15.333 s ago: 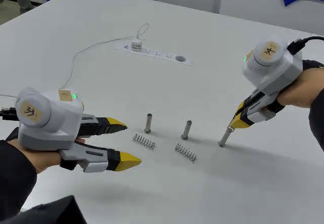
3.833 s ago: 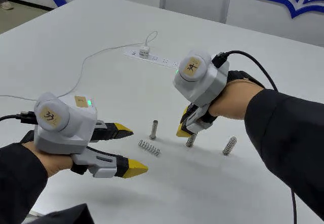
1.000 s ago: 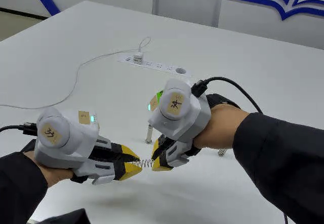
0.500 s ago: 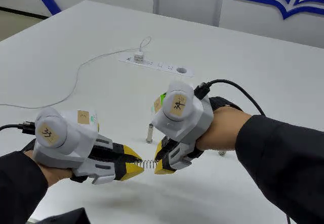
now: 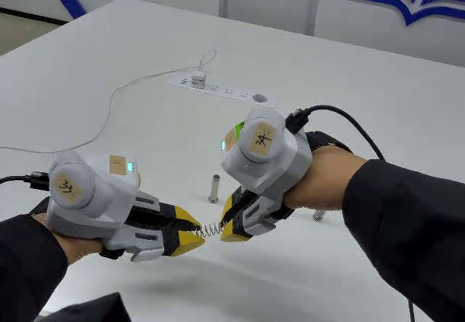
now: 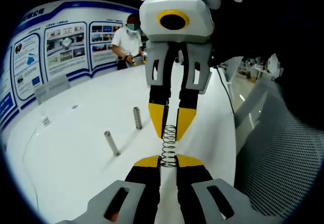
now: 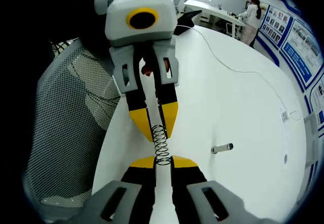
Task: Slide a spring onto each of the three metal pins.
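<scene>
Here the left gripper (image 5: 195, 233) pinches one end of the small coiled steel spring (image 5: 211, 228) in nearly closed yellow-tipped jaws. The right gripper (image 5: 227, 229) nips the other end, seemingly clear of the white table (image 5: 109, 60), just nearside of the bare upright metal pin (image 5: 214, 188).

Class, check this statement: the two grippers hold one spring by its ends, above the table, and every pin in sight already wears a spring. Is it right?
Not quite. The left gripper and right gripper do hold one spring by its ends, but not every pin wears a spring: the head view shows one bare pin standing behind them.
</scene>
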